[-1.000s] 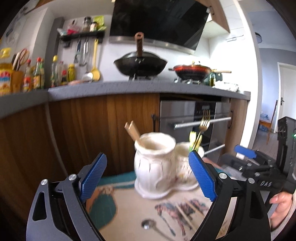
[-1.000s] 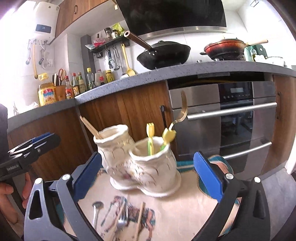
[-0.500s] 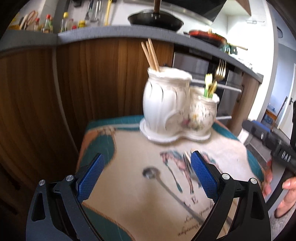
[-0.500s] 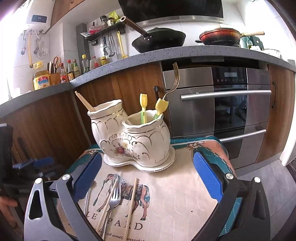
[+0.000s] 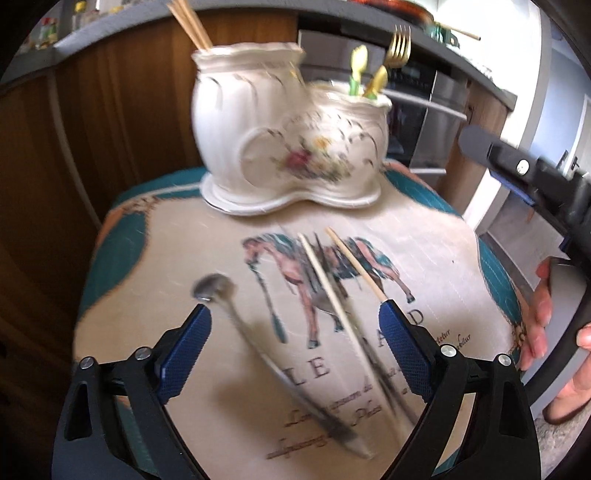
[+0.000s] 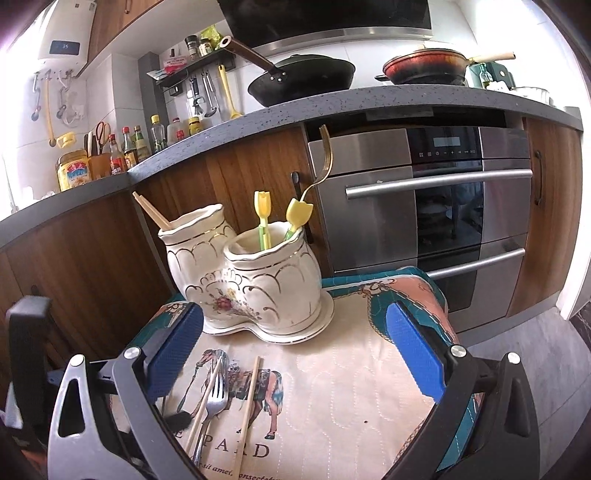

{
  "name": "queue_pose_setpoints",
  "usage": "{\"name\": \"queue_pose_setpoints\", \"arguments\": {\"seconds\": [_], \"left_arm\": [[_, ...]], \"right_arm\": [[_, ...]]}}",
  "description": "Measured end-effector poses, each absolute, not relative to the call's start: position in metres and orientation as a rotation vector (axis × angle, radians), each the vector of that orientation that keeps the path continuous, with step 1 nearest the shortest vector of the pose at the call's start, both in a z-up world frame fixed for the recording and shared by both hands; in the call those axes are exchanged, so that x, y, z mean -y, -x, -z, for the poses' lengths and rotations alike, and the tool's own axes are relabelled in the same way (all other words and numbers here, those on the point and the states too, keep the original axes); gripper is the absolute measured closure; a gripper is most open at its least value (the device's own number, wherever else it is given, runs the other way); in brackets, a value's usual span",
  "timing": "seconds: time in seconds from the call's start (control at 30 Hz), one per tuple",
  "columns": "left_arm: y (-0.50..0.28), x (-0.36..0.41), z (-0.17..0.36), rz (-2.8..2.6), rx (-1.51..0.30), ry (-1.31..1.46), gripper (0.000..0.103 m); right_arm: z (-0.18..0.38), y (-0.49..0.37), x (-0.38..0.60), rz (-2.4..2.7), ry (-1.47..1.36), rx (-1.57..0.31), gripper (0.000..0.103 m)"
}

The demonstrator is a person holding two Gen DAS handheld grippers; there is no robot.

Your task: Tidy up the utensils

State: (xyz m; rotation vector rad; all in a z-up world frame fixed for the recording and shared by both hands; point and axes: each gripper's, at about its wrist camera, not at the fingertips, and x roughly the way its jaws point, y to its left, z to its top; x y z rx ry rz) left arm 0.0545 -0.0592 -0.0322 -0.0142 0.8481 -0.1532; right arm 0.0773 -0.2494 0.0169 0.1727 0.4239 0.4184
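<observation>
A white ceramic double utensil holder stands at the back of a small table covered with a horse-print cloth. Its taller pot holds chopsticks; the lower pot holds a gold fork and yellow tulip-topped utensils. On the cloth lie a metal spoon, two chopsticks and a silver fork. My left gripper is open, low over the spoon and chopsticks. My right gripper is open and empty, in front of the holder.
Wooden kitchen cabinets and a steel oven stand close behind the table. The counter above carries pans and bottles. The right gripper's body and the hand holding it show at the right of the left wrist view.
My left gripper has tilted down and moved closer to the cloth, now over the spoon and chopsticks. My right gripper has drawn back slightly and lowered. Both stay open.
</observation>
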Motion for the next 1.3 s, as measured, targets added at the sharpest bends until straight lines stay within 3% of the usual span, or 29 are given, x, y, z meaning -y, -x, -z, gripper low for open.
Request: {"name": "queue_pose_setpoints", "arguments": {"seconds": [0.07,0.13,0.23,0.4,1.07,1.3], "left_arm": [[-0.06,0.065,0.036,0.174,-0.88,0.018,0.021],[-0.066,0.071,0.039,0.196,-0.915,0.019,0.047],[-0.073,0.074,0.044,0.226,-0.96,0.044,0.068],[-0.081,0.071,0.045,0.226,-0.984,0.102,0.09],[-0.076,0.031,0.016,0.269,-0.895,0.318,0.096],[-0.077,0.034,0.014,0.236,-0.883,0.219,0.096]], "right_arm": [[-0.018,-0.078,0.251,-0.419,-0.178,-0.424,0.005],[-0.018,-0.077,0.252,-0.419,-0.179,-0.421,0.005],[-0.018,-0.077,0.253,-0.42,-0.181,-0.421,0.005],[-0.019,-0.076,0.254,-0.422,-0.183,-0.415,0.005],[-0.014,-0.081,0.252,-0.41,-0.157,-0.43,0.005],[-0.013,-0.081,0.252,-0.401,-0.146,-0.428,0.005]]}}
